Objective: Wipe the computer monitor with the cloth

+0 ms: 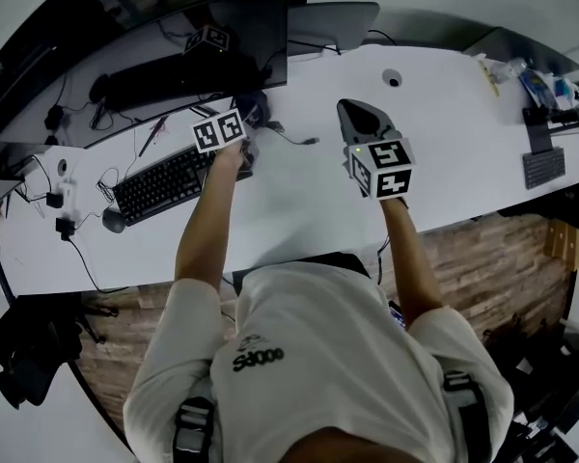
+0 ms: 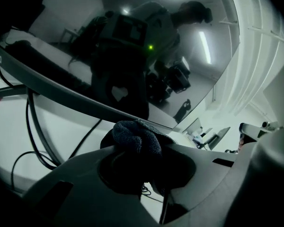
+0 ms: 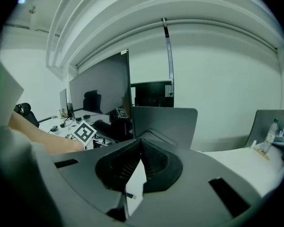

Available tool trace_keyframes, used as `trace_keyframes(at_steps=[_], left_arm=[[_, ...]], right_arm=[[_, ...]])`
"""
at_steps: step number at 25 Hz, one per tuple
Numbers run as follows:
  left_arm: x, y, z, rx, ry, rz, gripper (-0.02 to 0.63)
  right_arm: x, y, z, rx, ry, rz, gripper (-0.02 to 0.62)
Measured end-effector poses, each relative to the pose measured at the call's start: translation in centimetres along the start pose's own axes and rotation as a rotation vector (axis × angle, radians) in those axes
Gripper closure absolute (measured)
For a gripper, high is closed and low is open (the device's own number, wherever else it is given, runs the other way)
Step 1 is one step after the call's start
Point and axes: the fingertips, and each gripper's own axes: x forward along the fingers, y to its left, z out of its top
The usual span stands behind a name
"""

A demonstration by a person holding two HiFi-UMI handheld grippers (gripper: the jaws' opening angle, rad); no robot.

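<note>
Left gripper view shows the left tool clamped on the dark cloth, just beneath the monitor screen; the wiping looks mostly undone. Right tool hangs closed, empty, above the surface.

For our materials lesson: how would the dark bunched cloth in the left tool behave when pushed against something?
The dark fuzzy cloth bunches into folds where the left tool pinches it, so it is probably floppy and would flatten under pressure. Its napped surface suggests it drags rather than slips.
</note>
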Motion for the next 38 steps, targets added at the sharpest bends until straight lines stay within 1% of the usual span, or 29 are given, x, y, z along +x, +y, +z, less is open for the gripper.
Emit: trace_keyframes(at_steps=[5, 9, 12, 15, 18, 21, 24, 25, 26, 28, 33, 38], left_arm=[[3.2, -2.9, -0.9, 0.051, 0.032, -0.033, 0.523], [5.3, -5.3, -1.6, 0.074, 0.053, -0.066, 0.523], [6.3, -6.6, -1.8, 0.083, 0.035, -0.081, 0.523], [6.7, -7.6, -1.8, 0.068, 0.007, -0.103, 0.523], [6.6, -8.3, -1.5, -0.005, -0.021, -0.122, 0.523], [6.2, -9.3, -0.8, -0.089, -0.087, -0.156, 0.523], [5.5, -11.0, 1.6, -0.185, -0.202, -0.236, 0.523], [5.1, -11.6, 2.4, -0.202, -0.235, -0.257, 0.523], [4.7, -12.3, 3.2, -0.202, -0.261, -0.272, 0.523], [3.6, -13.6, 4.7, -0.173, -0.300, -0.289, 0.523], [0.7, -17.2, 7.8, -0.102, -0.370, -0.333, 0.523], [-2.4, -21.0, 11.3, -0.068, -0.445, -0.402, 0.523]], right_arm=[[-1.8, -1.6, 1.1, -0.016, -0.069, -0.015, 0.598], [-3.4, -2.4, 1.1, -0.027, -0.078, -0.024, 0.598], [-4.6, -3.3, 0.9, -0.048, -0.084, -0.056, 0.598], [-5.7, -4.2, 0.4, -0.037, -0.074, -0.089, 0.598], [-6.6, -4.7, -0.2, -0.032, -0.056, -0.111, 0.598], [-7.6, -4.8, -0.2, -0.020, -0.076, -0.126, 0.598], [-8.4, -4.9, -0.1, 0.006, -0.107, -0.140, 0.598], [-8.7, -4.8, -0.1, 0.009, -0.111, -0.145, 0.598], [-8.9, -4.6, -0.1, 0.009, -0.111, -0.148, 0.598], [-9.2, -4.2, 0.0, 0.002, -0.110, -0.151, 0.598], [-10.6, -3.8, 0.5, 0.004, -0.126, -0.169, 0.598], [-11.7, -2.8, 1.1, 0.009, -0.147, -0.183, 0.598]])
